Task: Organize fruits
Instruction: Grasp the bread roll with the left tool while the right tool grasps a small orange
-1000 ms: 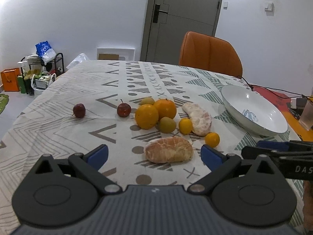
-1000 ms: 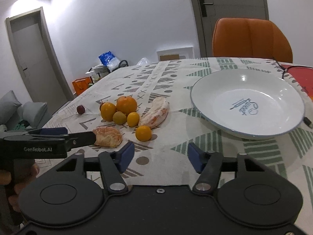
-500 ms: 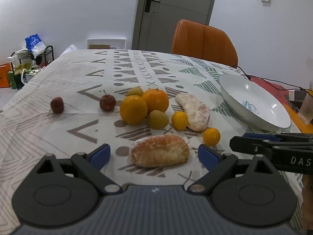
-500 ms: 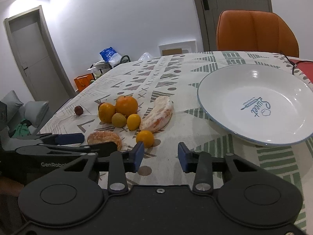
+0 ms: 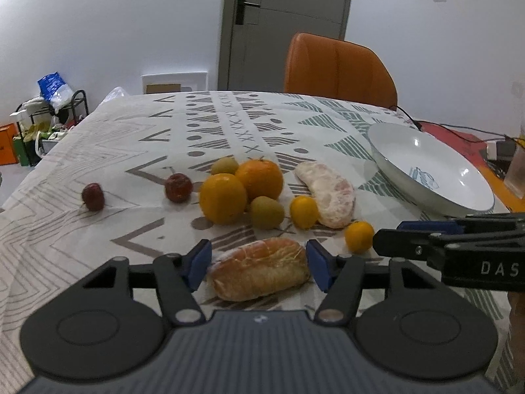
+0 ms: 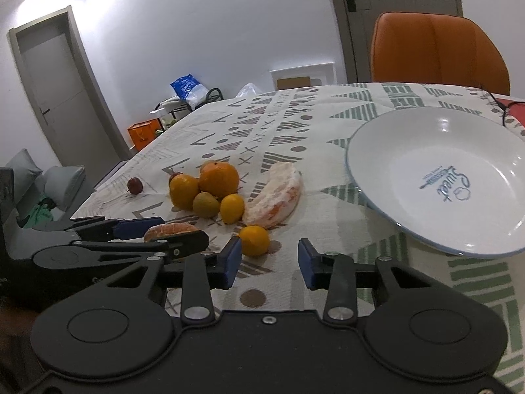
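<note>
Fruit cluster on the patterned tablecloth (image 5: 108, 138). Left gripper (image 5: 259, 264) at 6 o'clock, jaws closing around the peeled orange half (image 5: 261, 269), pads right at its ends, contact unclear. Small orange (image 6: 254, 240) at 11 o'clock of the right gripper (image 6: 269, 262), whose jaws stand apart, nothing between. White plate (image 6: 410, 226) at 2 o'clock.

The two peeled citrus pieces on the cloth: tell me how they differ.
The near peeled piece looks orange-brown and blocky and lies between the closing jaws of the left gripper; the far peeled piece is paler, pinkish-white, longer and curved, and lies free beside a small yellow fruit. Both are skinless and rest on the tablecloth.
</note>
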A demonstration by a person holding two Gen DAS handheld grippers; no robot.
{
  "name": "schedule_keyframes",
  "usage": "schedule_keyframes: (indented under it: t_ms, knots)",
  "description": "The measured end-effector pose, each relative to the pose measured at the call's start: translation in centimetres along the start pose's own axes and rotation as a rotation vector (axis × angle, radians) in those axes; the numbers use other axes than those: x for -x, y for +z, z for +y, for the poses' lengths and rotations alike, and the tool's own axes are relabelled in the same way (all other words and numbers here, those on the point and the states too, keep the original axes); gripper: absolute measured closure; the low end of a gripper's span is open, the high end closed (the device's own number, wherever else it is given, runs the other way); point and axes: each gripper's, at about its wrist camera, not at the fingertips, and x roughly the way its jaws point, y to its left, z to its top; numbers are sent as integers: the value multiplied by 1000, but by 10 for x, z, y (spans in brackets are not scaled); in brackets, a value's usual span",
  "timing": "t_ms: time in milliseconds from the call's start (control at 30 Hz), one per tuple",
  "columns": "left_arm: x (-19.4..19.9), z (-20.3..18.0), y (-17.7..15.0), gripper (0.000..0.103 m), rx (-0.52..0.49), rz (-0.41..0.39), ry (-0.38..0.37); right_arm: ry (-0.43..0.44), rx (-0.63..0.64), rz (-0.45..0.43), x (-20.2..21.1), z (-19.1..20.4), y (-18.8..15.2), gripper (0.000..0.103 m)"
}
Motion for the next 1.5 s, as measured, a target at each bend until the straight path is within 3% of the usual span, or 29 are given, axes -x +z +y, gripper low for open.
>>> schedule_keyframes:
  t_ms: [500,567,600,767,900,1067,1500]
  knots:
    - [25,27,5,42,52,-42,53,15,22,23,-23,16,2,64]
    - [27,29,7,58,55,-46,55,14,35,20,-24,18,1,73]
    - [27,29,8,59,57,-42,55,15,39,22,-24,19,1,81]
    - [26,24,12,59,30,-34,69,20,36,-5,-16,17,3,81]
    - [26,23,8,54,40,-15,76,18,27,-12,-11,12,2,81]
    - [30,24,2,28,56,-12,72,24,16,-15,-8,8,0,81]
    - [18,12,-16,25,-5,41,107,27,-1,-23,2,0,-8,80]
